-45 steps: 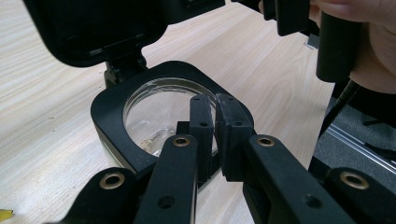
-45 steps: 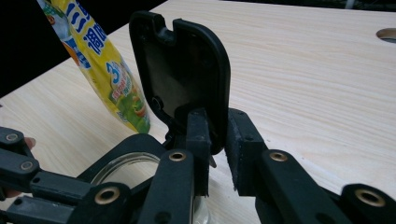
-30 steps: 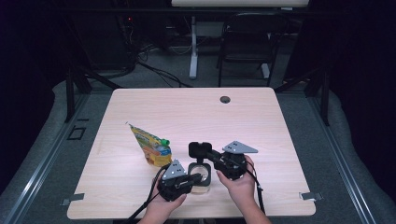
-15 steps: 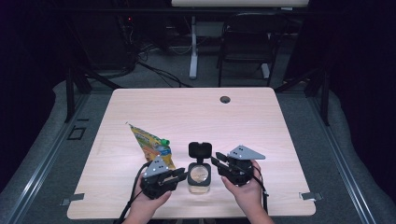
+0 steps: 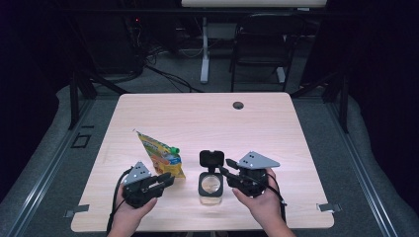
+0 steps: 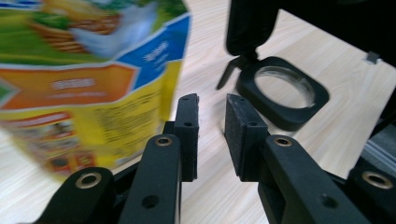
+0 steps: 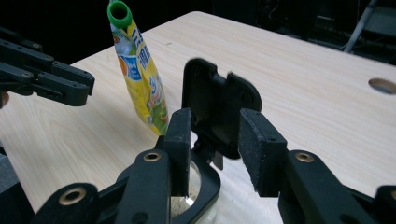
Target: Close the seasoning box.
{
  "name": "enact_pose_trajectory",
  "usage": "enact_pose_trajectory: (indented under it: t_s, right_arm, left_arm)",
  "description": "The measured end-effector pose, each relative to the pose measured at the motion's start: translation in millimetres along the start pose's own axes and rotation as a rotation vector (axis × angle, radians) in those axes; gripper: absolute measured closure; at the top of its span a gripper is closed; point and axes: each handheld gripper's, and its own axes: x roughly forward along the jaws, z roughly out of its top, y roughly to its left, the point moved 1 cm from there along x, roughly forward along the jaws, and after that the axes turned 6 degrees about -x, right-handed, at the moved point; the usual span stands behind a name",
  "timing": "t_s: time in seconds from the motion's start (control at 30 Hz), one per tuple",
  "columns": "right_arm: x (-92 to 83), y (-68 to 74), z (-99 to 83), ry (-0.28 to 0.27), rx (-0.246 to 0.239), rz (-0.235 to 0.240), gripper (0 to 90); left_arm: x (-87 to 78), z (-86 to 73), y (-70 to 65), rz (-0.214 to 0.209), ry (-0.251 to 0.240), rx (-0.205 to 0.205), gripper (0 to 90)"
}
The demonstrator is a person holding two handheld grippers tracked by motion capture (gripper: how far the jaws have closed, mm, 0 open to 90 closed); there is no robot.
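A clear square jar (image 5: 211,185) with a black rim is standing near the desk's (image 5: 207,116) near edge, its hinged black lid (image 5: 211,159) flipped up. A glossy yellow pouch (image 5: 159,157) with a green spout is leaning just left. The left tool (image 5: 163,181) and right tool (image 5: 228,168) are flanking the jar, jaws just having been opening, gripping nothing.
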Motion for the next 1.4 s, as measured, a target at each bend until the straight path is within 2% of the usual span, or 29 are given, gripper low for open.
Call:
enact_pose_trajectory:
  t_s: [0.13,0.3,0.43,0.57,1.07,1.4]
  right_arm:
    - [3.4,3.7,9.9,0.016,-0.007,0.016,66.4]
    - [12.1,11.1,23.1,0.012,-0.028,0.049,67.5]
    - [21.2,17.8,33.1,0.012,-0.059,0.066,68.5]
    - [34.3,24.4,44.7,0.007,-0.070,0.096,68.5]
    - [67.4,42.2,66.9,0.004,-0.099,0.162,69.5]
    - [88.5,46.8,71.0,0.011,-0.069,0.176,69.8]
  left_arm:
    - [-13.7,-0.4,11.4,0.012,-0.025,-0.028,73.4]
    - [-28.0,-0.4,28.6,0.046,-0.052,-0.064,72.2]
    - [-35.2,-1.4,39.8,0.058,-0.064,-0.092,71.8]
    - [-38.8,-3.5,48.0,0.080,-0.054,-0.100,71.9]
    - [-43.7,-6.2,59.0,0.104,-0.062,-0.131,69.8]
    - [-43.1,-8.0,62.8,0.099,-0.061,-0.147,69.4]
